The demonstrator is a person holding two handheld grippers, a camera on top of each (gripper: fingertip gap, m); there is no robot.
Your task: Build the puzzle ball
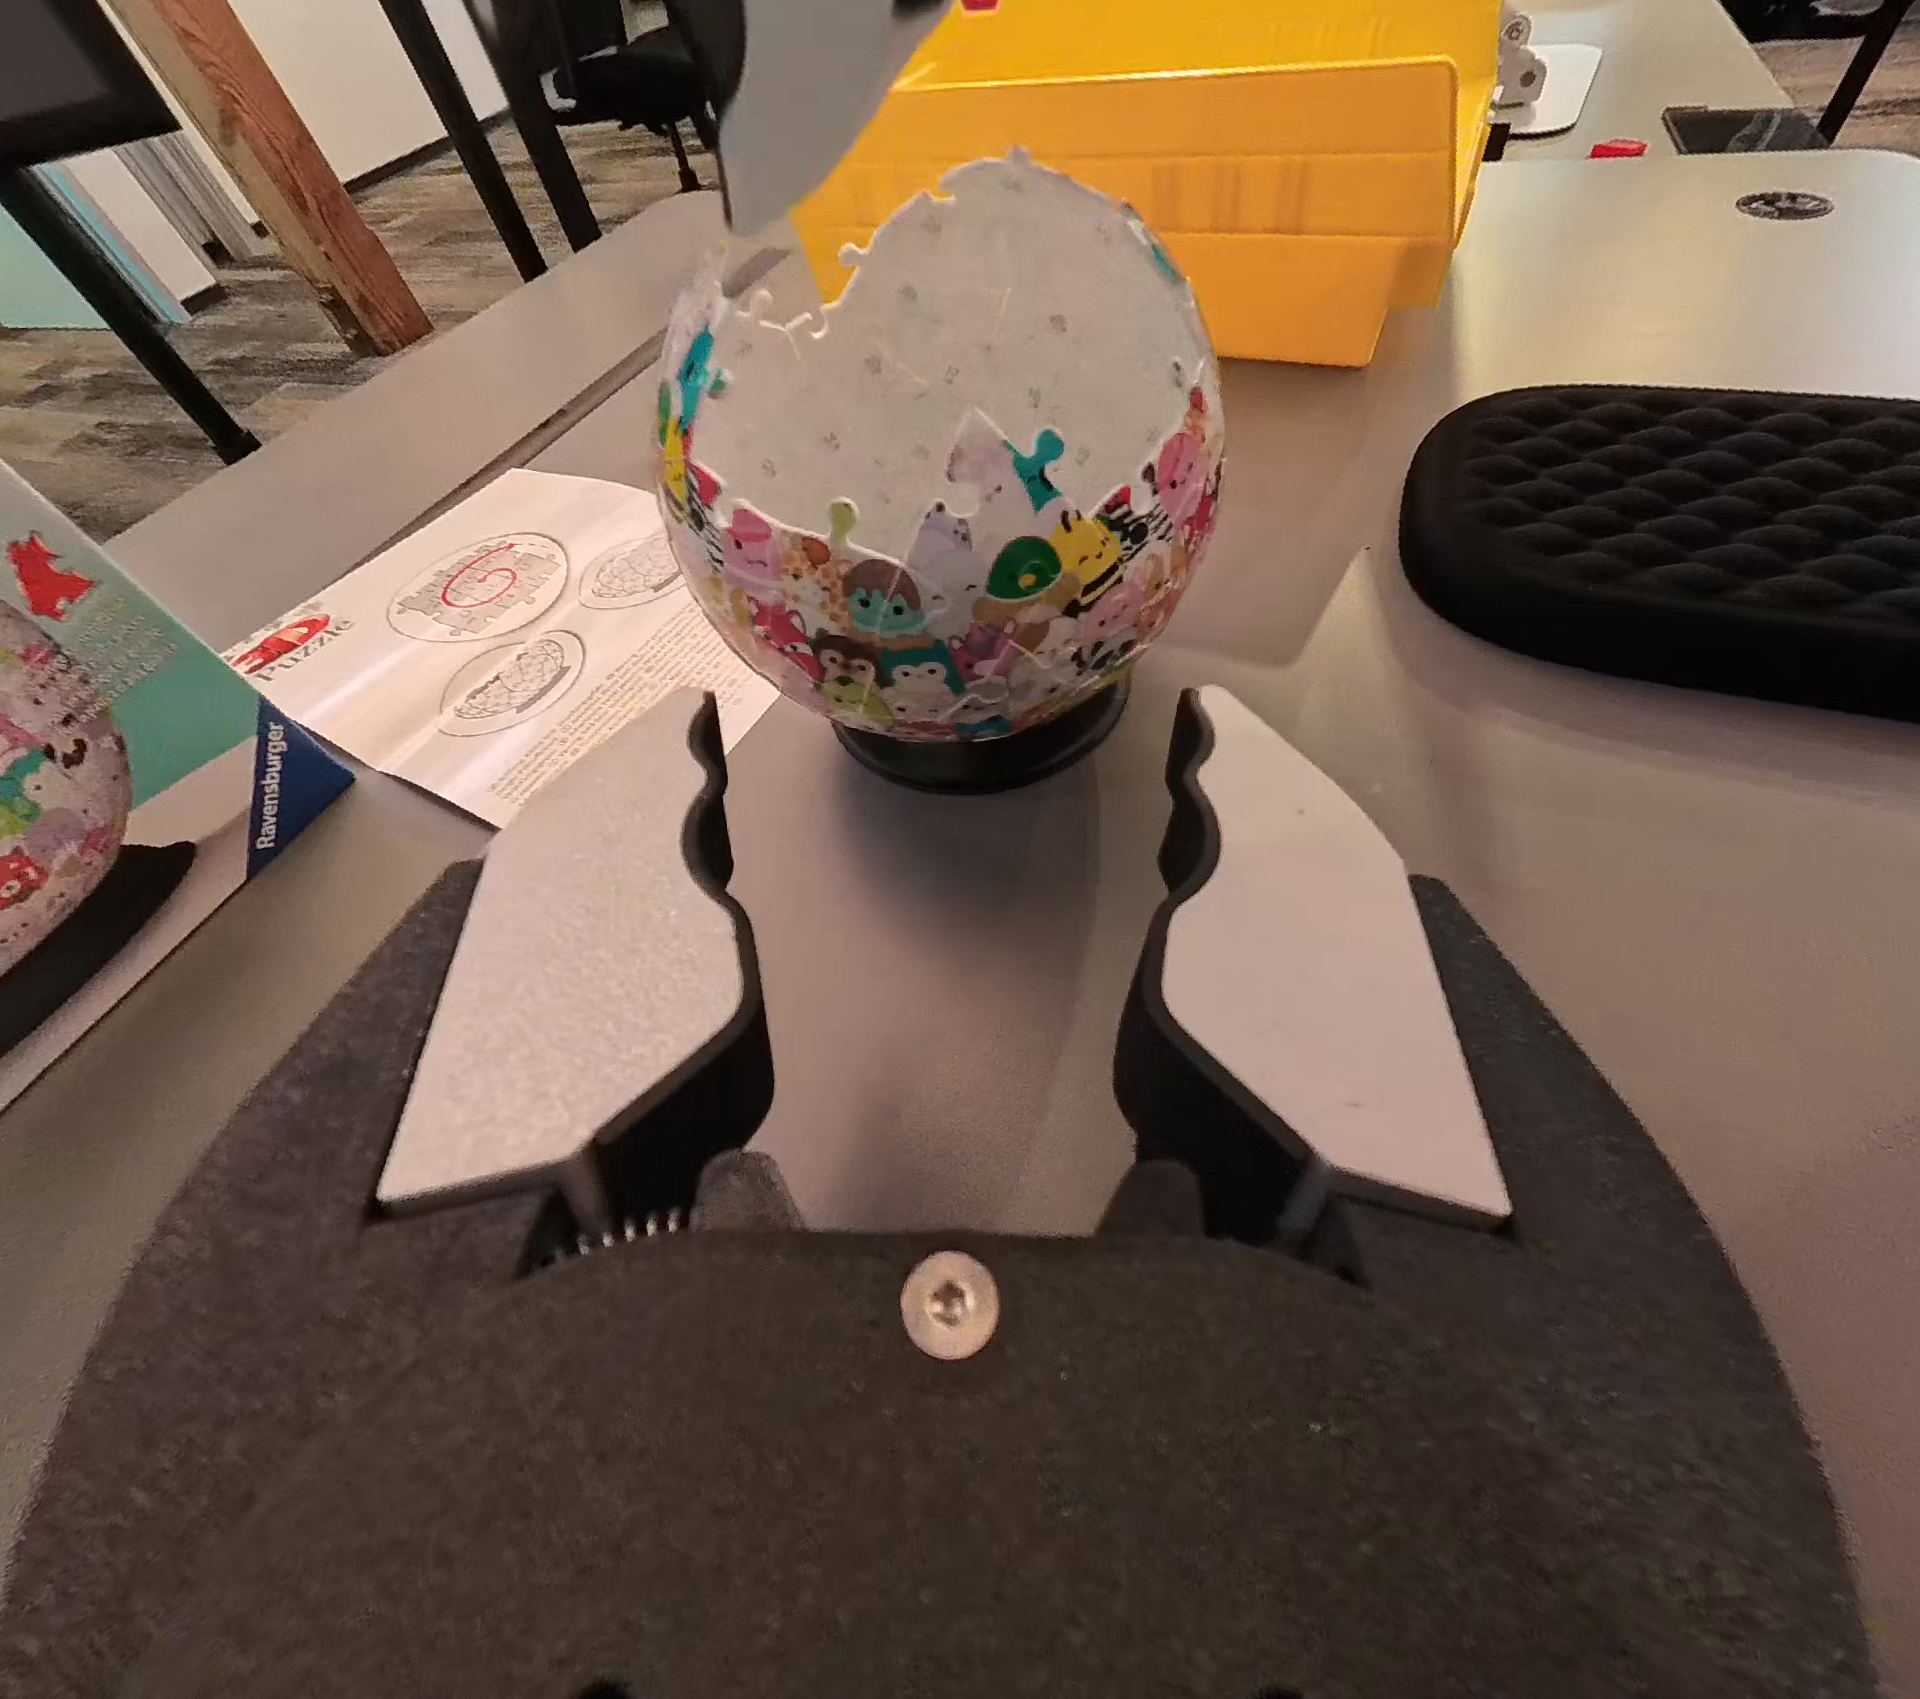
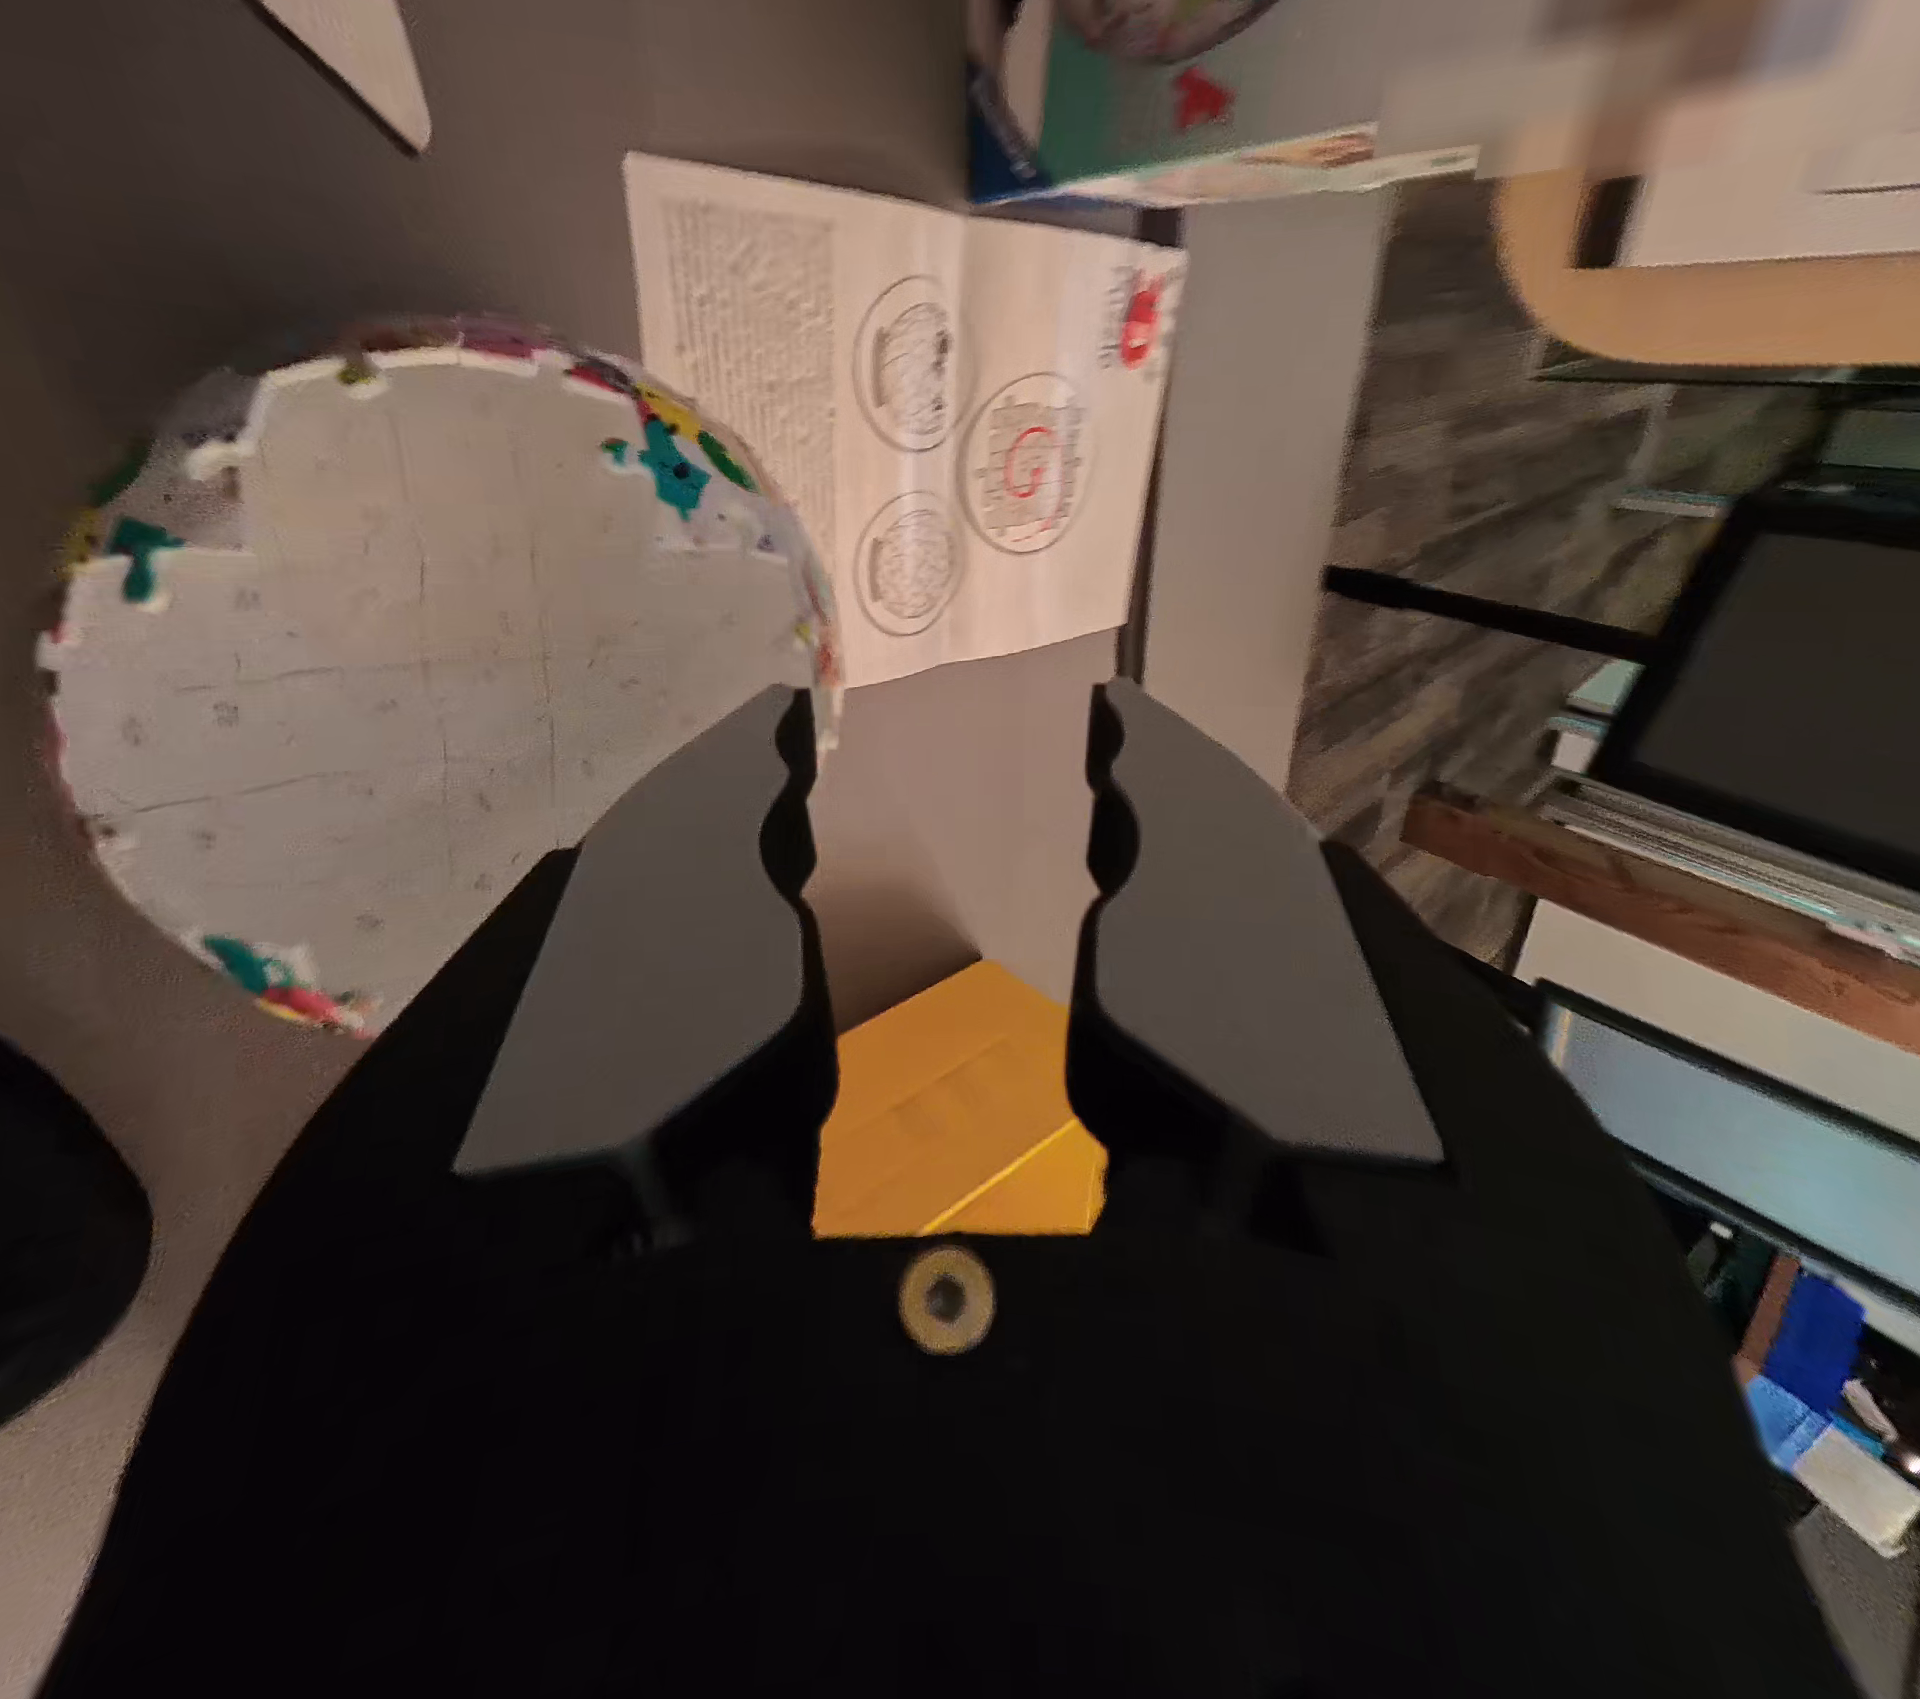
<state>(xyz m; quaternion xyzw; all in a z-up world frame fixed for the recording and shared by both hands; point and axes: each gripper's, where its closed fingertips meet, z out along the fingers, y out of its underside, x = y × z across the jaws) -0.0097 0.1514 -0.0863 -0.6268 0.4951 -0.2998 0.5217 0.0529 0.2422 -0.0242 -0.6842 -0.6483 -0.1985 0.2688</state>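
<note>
Grey counter [image 1: 1558, 818] fills the left wrist view: the half-built ball [image 1: 940, 506] sits on a black stand [image 1: 982, 750] just beyond the left tongs [image 1: 945, 756], which gape, holding nothing. The right tongs [image 1: 743, 205] come down blurred at the ball's far left rim. A leaflet [image 1: 499, 641] and box [image 1: 104, 714] lie left, yellow bins [image 1: 1195, 122] behind. In the right wrist view, the right tongs [image 2: 951, 719] stand parted and unloaded, the ball [image 2: 416, 662] at their left, the leaflet [image 2: 904, 413] beyond.

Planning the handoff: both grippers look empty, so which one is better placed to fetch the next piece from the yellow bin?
Probably right. The right gripper hangs open above the yellow bin; the left gripper faces the puzzle ball.
</note>
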